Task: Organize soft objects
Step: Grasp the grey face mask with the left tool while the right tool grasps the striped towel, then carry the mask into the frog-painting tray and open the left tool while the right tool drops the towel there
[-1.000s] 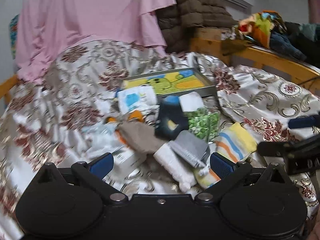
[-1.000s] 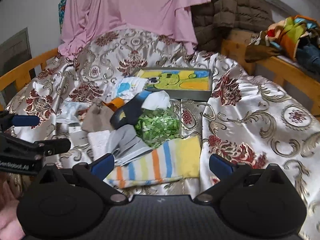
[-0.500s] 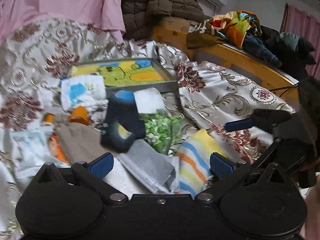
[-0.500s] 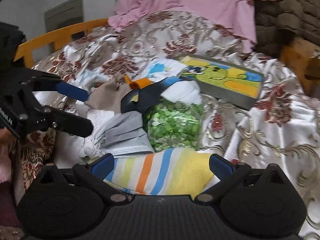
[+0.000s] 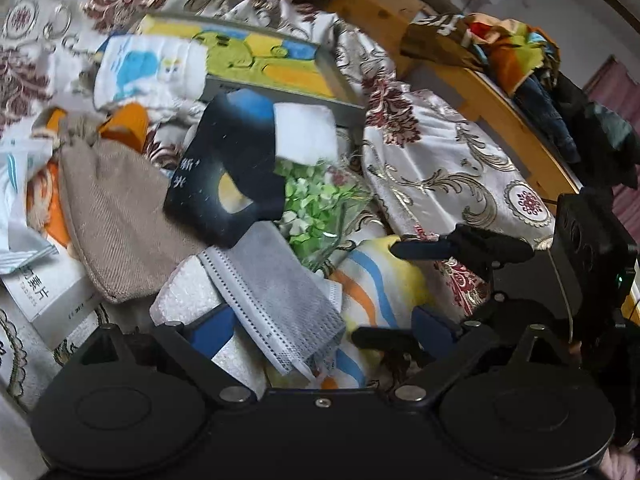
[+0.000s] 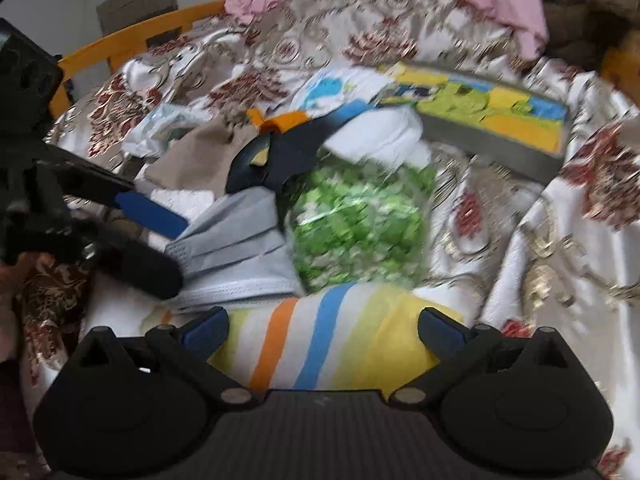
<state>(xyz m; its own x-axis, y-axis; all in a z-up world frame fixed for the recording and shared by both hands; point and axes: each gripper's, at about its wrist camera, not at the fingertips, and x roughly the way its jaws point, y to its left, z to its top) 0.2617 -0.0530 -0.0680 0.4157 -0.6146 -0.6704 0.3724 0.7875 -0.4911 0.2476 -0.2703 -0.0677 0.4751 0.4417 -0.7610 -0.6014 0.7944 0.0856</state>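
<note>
While both tongs hang over the pile on the bed (image 6: 520, 248), the left tongs (image 5: 320, 330) are wide apart around the gray mask (image 5: 280, 296) and have just closed a little. The right tongs (image 6: 324, 330) are wide open around the striped sock (image 6: 320, 344), holding nothing.

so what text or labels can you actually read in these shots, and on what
"素片": end of a larger line on the white box at lower left, left wrist view.
Small grey print below it: too small to read.
White marks on the dark navy sock: blurred, unreadable.
Right wrist view: motion-blurred, nothing legible.
</note>
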